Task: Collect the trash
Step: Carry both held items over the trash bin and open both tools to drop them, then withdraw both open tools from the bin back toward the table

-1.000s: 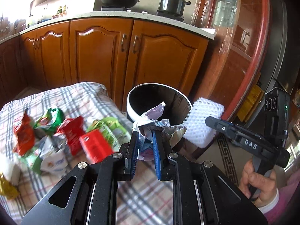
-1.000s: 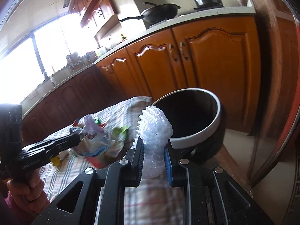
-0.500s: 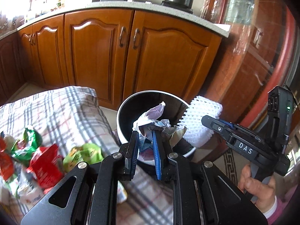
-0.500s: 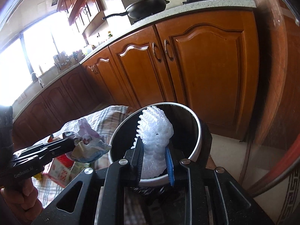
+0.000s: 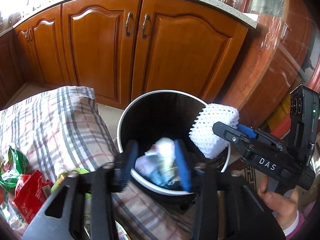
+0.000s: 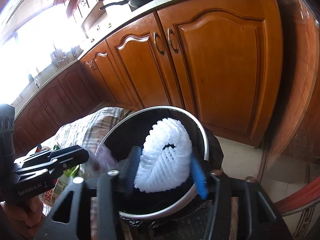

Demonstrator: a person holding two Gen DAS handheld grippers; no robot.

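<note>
You hold both claws over the round black, white-rimmed bin (image 5: 128, 118): left claw (image 5: 158, 165) spread, crumpled wrapper (image 5: 160, 164) loose between; right claw (image 6: 166, 170) spread around white foam net (image 6: 166, 158), releasing both.

right claw (image 6: 166, 172) spread | white foam net (image 6: 165, 158) between fingers | over bin (image 6: 202, 138)

One trash bin (image 5: 128, 118) stands beside the plaid-covered table (image 5: 60, 120). Over it: one white foam fruit net (image 6: 166, 156), one crumpled wrapper wad (image 5: 158, 166), two grippers (image 5: 157, 165) (image 6: 166, 172). Behind it: two cabinet door handles (image 5: 129, 24) (image 5: 144, 26).
</note>
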